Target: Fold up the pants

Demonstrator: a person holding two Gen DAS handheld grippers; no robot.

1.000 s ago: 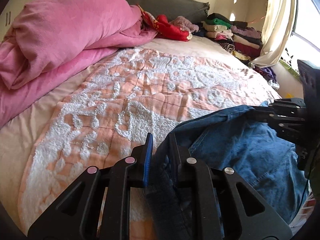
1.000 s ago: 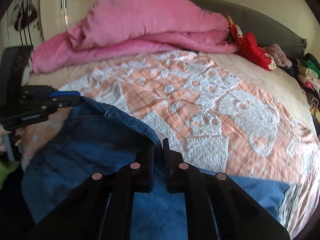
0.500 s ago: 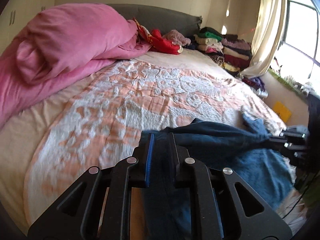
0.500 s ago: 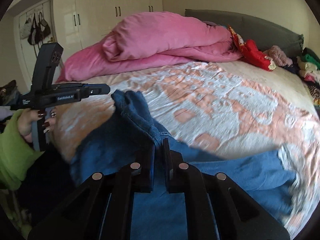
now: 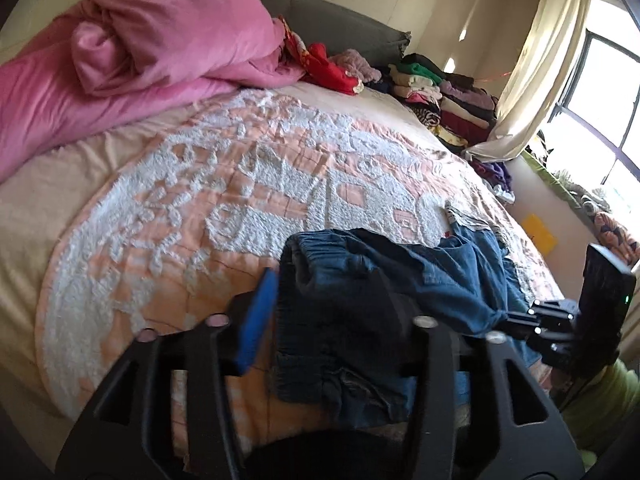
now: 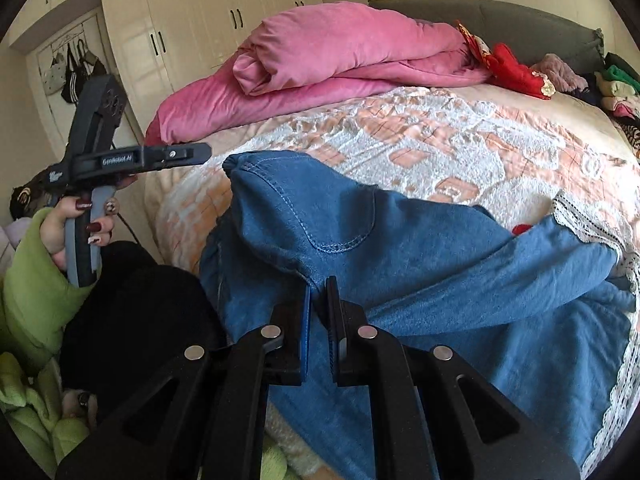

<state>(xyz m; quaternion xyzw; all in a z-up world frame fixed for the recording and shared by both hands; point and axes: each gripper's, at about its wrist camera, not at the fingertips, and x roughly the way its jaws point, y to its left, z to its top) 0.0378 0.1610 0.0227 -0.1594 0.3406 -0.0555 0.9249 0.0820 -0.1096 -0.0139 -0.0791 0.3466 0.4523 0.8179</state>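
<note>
Blue denim pants (image 6: 420, 248) with a white lace hem lie bunched at the near edge of the bed. My right gripper (image 6: 319, 292) is shut on a fold of the denim; it also shows in the left wrist view (image 5: 520, 322) at the right, still gripping cloth. My left gripper (image 5: 332, 296) has its jaws spread wide, with the elastic waistband (image 5: 316, 256) of the pants lying loose between them. In the right wrist view the left gripper (image 6: 200, 153) is off to the left, apart from the pants.
A pink duvet (image 5: 120, 48) is heaped at the head of the bed. Folded clothes (image 5: 440, 92) are stacked at the far right by the curtain (image 5: 532, 80). A peach and white bedspread (image 5: 240, 184) covers the bed. Wardrobes (image 6: 200, 20) stand at the left.
My left gripper has opened and let go of the waistband, which has dropped onto the bed. My right gripper keeps its hold and has drawn the pants toward the near edge.
</note>
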